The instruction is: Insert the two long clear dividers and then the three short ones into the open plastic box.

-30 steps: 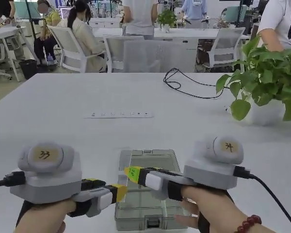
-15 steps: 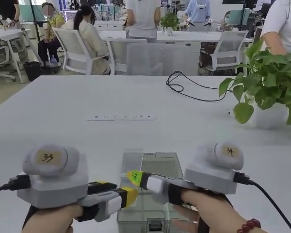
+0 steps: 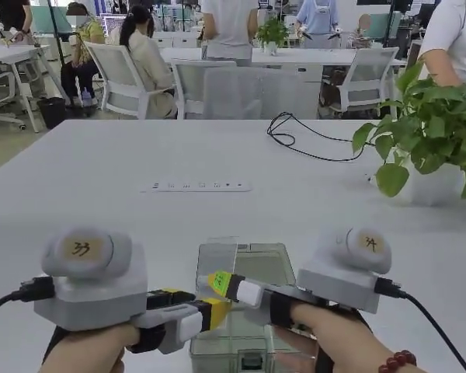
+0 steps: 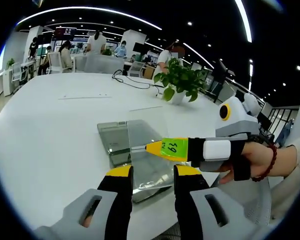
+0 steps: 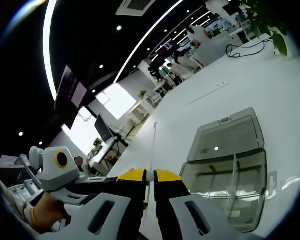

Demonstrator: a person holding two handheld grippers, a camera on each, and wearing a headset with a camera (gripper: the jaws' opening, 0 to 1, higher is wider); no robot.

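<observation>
Lifted higher, clear divider (image 3: 217, 260) pinched in right tool (image 3: 216, 281) tagged "39"; left tool (image 4: 150, 172) spread.

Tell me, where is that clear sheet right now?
In the head view the clear divider stands upright above the open plastic box, pinched by the right gripper, with the left gripper just beside it.

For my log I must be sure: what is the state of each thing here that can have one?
Box: open, lid lying back flat.
Divider: held upright over the box by the right gripper.
Right gripper: shut on the divider.
Left gripper: open, empty.
</observation>
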